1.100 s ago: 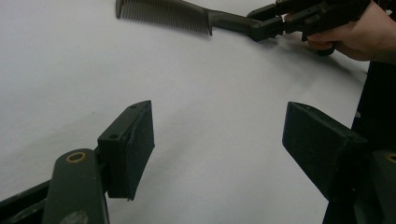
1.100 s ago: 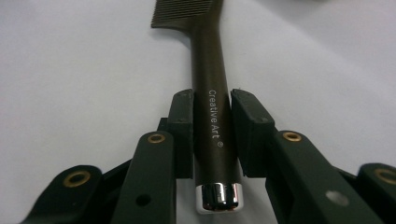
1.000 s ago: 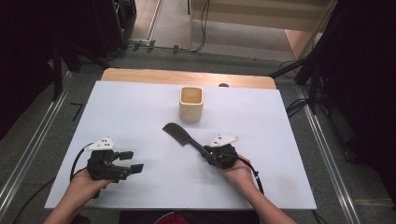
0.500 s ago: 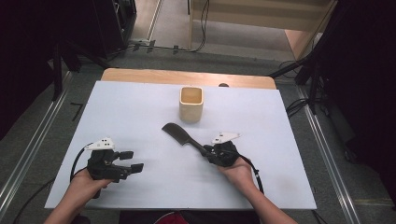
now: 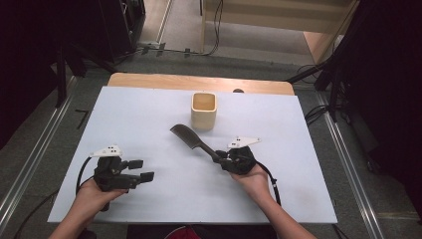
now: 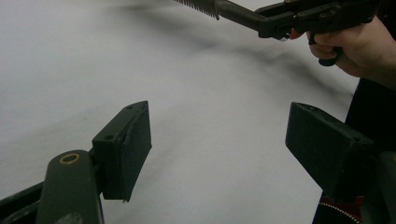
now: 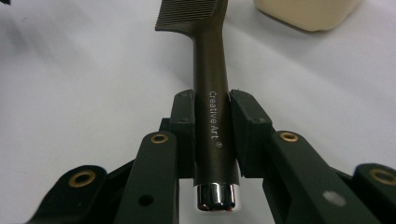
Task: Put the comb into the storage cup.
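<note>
A dark comb [image 5: 191, 139] with a round handle [image 7: 212, 116] is lifted off the white table, its toothed end pointing toward the cup. My right gripper [image 5: 225, 160] is shut on the handle; both pads [image 7: 184, 130] press its sides. A cream square cup [image 5: 204, 110] stands upright at the table's far middle, its base at the top of the right gripper view [image 7: 308, 11]. My left gripper [image 5: 142, 170] rests at the near left, open, with nothing between its pads [image 6: 126, 149]. The comb [image 6: 219, 7] and the right hand appear at the top of the left gripper view.
The white sheet [image 5: 139, 114] covers most of a wooden table [image 5: 149, 79]. Metal rails [image 5: 30, 164] run along both sides on the floor. Cables [image 5: 318, 112] lie to the right of the table.
The comb and right gripper have shifted only slightly; the toothed end has edged a little toward the cup. The left gripper has stayed put.
</note>
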### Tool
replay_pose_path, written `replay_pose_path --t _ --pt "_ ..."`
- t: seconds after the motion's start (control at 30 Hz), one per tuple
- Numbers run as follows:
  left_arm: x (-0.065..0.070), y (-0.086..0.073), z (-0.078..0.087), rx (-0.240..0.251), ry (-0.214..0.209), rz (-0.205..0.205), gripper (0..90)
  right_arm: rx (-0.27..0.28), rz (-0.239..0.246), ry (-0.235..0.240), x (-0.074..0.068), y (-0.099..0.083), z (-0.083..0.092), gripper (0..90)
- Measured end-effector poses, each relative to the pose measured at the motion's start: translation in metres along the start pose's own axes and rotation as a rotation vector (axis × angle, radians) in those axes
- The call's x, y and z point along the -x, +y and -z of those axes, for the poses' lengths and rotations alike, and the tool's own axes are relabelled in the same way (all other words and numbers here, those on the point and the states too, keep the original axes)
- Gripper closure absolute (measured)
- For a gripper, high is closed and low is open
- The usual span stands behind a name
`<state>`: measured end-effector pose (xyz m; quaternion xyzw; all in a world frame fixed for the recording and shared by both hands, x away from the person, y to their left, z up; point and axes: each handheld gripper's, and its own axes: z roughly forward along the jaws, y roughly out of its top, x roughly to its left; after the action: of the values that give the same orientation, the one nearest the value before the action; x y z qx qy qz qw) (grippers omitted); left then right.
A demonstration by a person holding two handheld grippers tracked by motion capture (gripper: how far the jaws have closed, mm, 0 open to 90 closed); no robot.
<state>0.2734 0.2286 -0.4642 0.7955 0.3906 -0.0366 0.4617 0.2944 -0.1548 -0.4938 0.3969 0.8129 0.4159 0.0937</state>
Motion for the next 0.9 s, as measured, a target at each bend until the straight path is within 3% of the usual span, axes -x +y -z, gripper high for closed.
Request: replay_pose_path --t 0.37,0.47,0.9 --pt "0.001 0.004 -0.004 -0.020 -0.025 0.071 25.0 0.016 -0.018 0.035 -0.018 0.014 -0.003 70.3" --pt "0.002 0.005 -0.006 -0.023 -0.007 0.073 25.0 0.021 -0.005 0.033 -0.022 0.018 -0.004 70.3" --pt "0.004 0.019 -0.012 0.021 0.051 0.094 24.8 0.039 -0.036 0.023 -0.034 0.029 -0.010 70.3"
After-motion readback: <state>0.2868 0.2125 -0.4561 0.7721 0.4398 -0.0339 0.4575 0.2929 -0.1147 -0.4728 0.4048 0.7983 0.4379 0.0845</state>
